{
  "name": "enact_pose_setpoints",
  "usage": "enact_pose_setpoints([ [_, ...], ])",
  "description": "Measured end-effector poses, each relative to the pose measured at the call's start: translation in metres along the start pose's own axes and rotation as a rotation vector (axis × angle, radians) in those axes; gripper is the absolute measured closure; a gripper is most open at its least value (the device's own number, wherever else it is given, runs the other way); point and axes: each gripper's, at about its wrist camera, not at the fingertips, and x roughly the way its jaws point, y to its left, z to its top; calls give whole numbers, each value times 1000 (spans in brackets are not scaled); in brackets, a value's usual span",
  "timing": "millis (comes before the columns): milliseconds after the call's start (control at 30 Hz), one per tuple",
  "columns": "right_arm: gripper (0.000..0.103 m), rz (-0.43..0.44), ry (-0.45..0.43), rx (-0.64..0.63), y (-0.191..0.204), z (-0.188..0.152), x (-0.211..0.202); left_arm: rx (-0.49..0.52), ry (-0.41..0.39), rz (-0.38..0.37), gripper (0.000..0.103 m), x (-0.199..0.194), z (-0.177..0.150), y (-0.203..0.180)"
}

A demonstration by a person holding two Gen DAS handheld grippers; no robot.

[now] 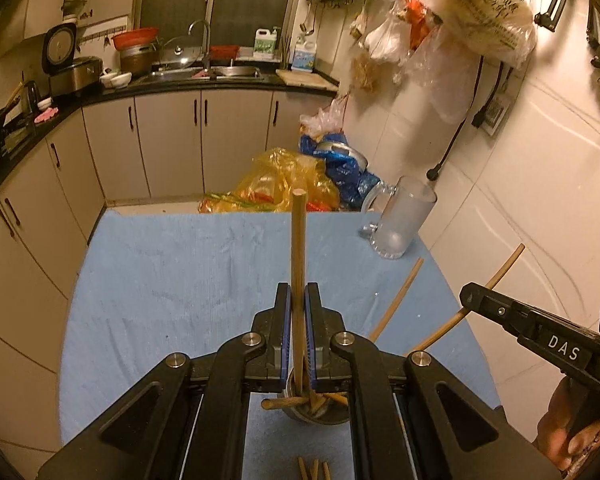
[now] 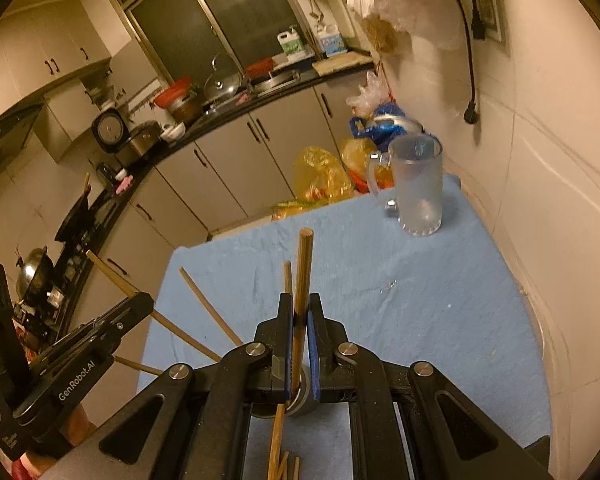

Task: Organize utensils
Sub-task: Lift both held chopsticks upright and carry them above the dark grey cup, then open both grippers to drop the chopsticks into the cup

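Chopsticks (image 1: 298, 264) (image 2: 303, 280) stand clamped in each gripper (image 1: 298, 300) (image 2: 300, 312), pointing twelve o'clock; the metal cup (image 1: 316, 412) sits directly below.

The metal cup (image 1: 316, 412) sits mostly hidden behind the left gripper's (image 1: 298, 300) frame, so its contents are hard to count. Loose chopsticks (image 1: 313, 469) run off the bottom edge. The right gripper (image 2: 300, 310) covers its chopstick's (image 2: 303, 268) lower end. The hand (image 1: 572, 428) is cut off at the corner.
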Motion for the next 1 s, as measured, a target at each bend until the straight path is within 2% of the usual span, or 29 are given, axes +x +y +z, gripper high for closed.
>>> enact_pose_setpoints([
  [333, 95, 12, 46, -8, 1, -7, 13, -9, 26, -11, 97, 8, -6, 4],
  [733, 95, 50, -15, 35, -5, -6, -26, 16, -5, -29, 96, -18, -8, 2],
  [867, 95, 36, -23, 80, -18, -13, -38, 26, -24, -30, 83, -29, -9, -1],
  [1000, 95, 19, -19, 123, -29, -23, -45, 43, -39, -33, 83, -41, -12, -2],
])
